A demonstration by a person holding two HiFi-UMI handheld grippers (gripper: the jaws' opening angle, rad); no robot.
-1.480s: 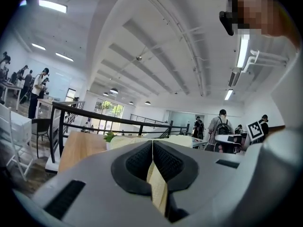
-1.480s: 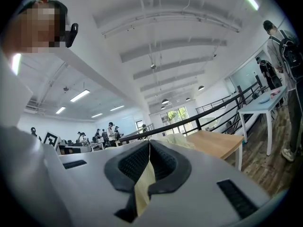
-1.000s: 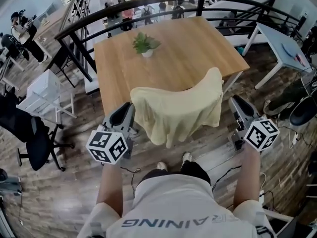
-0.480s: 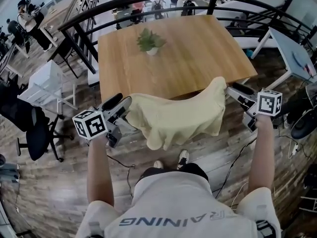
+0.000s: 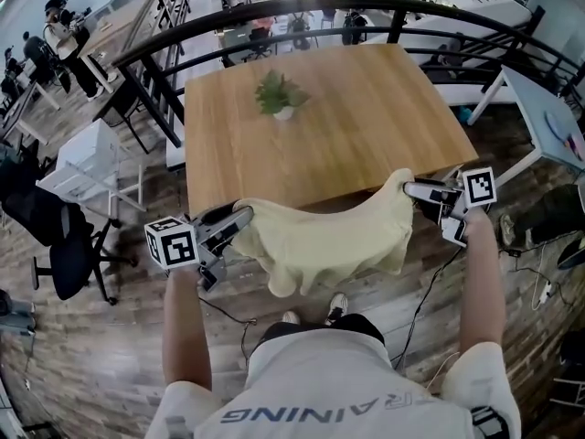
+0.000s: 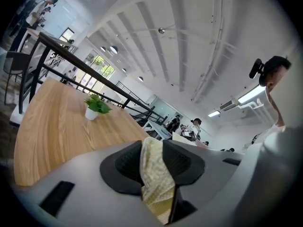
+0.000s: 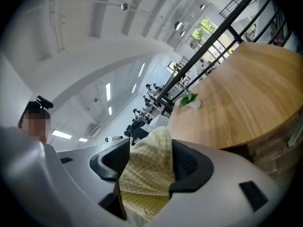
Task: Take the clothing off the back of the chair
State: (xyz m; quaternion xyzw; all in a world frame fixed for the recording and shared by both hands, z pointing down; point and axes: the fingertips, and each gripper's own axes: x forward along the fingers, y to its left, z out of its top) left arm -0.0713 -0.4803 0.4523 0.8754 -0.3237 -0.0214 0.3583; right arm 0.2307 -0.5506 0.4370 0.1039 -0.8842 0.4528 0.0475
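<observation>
A pale yellow garment point(image 5: 324, 240) hangs over a chair back, which it hides completely. At its left end is my left gripper point(image 5: 239, 219). In the left gripper view a fold of the garment point(image 6: 154, 174) fills the gap between the pads, and the jaws have just been closing onto it. My right gripper point(image 5: 413, 190) is at the garment's raised right corner. Its jaws have just been opening, and in the right gripper view a bunch of the checked cloth point(image 7: 149, 174) sits loosely between the wide-set pads.
A wooden table point(image 5: 366, 117) with a small potted plant point(image 5: 279, 96) stands just beyond the chair. A black railing point(image 5: 155, 48) runs behind it. A black office chair point(image 5: 64, 254) is at the left and a white table point(image 5: 539, 108) at the right. The person's feet point(image 5: 338, 307) are below the garment.
Both grippers have swung in from beside the chair to the garment's two ends and turned level. Their jaws, nearly shut a second ago, now have cloth between them.
</observation>
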